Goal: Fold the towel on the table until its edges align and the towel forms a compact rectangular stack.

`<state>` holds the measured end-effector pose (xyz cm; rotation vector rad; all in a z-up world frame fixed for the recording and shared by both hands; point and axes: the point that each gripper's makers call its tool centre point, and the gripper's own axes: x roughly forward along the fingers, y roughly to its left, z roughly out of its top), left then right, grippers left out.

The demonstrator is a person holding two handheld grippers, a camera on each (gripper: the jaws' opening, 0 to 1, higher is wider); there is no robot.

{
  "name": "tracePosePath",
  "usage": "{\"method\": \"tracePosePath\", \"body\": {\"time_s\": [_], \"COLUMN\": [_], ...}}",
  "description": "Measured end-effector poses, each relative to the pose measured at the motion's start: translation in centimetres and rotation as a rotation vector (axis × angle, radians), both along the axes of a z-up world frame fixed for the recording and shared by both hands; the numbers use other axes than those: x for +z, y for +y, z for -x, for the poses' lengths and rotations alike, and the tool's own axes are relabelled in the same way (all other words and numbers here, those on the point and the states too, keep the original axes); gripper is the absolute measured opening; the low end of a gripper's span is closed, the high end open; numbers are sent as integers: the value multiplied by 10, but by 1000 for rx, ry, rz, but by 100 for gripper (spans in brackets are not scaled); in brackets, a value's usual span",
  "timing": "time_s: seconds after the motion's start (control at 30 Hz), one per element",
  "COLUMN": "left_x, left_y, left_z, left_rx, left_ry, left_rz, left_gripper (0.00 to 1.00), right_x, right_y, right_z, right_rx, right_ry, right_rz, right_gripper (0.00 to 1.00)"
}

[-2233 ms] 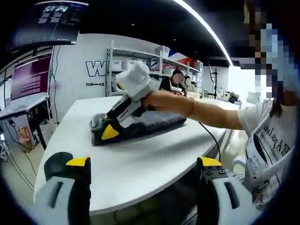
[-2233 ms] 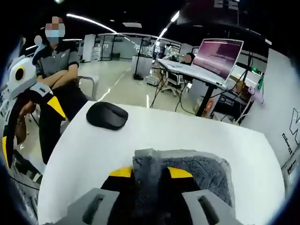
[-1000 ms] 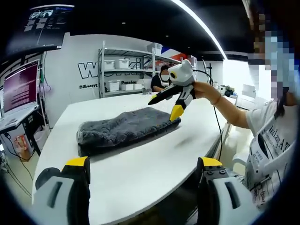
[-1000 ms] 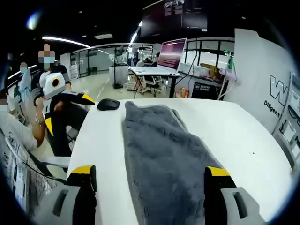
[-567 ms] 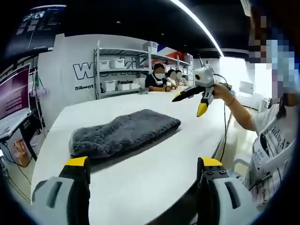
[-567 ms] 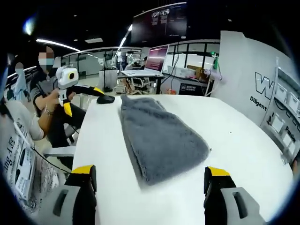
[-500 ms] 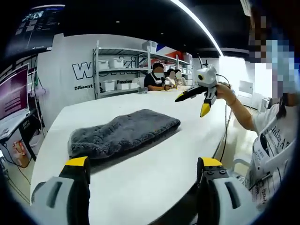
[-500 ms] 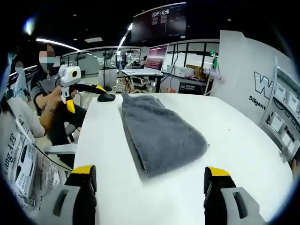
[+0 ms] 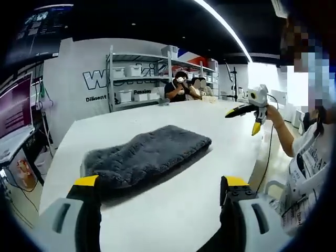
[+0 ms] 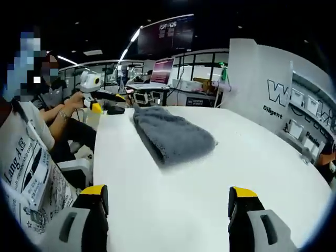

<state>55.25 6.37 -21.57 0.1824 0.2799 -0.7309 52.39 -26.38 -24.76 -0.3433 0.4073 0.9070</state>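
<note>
A gray towel (image 9: 147,155) lies folded into a compact rectangle on the white surface (image 10: 220,173), well ahead of both tongs. The left tongs (image 9: 157,220) and right tongs (image 10: 167,223), wide open and empty, have pulled back; folding looks finished.

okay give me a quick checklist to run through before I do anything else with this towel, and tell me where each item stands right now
1. Towel folded into a compact stack: ok, it lies as a thick grey rectangle.
2. Edges aligned: cannot tell, the pile hides the layer edges.
3. Towel fully on the white table, away from its rim: ok.
4. Left tongs empty and clear of the towel: ok, jaws apart, nothing between them.
5. Right tongs empty and clear of the towel: ok, jaws apart, held off the table's side.
6. Black mouse beyond the towel's far end, clear of it: cannot tell, too small.
</note>
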Motion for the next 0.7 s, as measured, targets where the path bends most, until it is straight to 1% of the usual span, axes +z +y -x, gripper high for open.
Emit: {"method": "tracePosePath", "body": {"time_s": [0.1,0.17,0.27,0.37,0.47,0.57,0.6,0.63,0.7], "left_x": [17,27,36,34,33,27,25,19,12], "left_y": [8,11,14,19,23,23,24,24,27], "left_z": [-18,-30,-52,-76,-97,-114,-118,-124,-134], "left_rx": [12,16,12,17,10,0,-2,-7,4], "left_ry": [-36,-47,-53,-33,-15,6,13,26,39], "left_rz": [9,19,12,2,15,36,35,26,18], "left_gripper": [97,94,94,93,92,86,85,82,79], "right_x": [-3,-5,-4,0,1,1,2,3,4], "right_y": [-3,-3,-4,-5,-5,-7,-8,-9,-11], "right_z": [6,10,17,19,23,26,26,26,27], "right_rx": [-8,-8,-7,-9,-11,-18,-20,-22,-29], "right_ry": [-1,-2,-11,-24,-28,-32,-32,-31,-32], "right_rz": [-4,-2,-5,-17,-15,-11,-13,-14,-15], "right_gripper": [99,99,99,99,99,99,99,99,99]}}
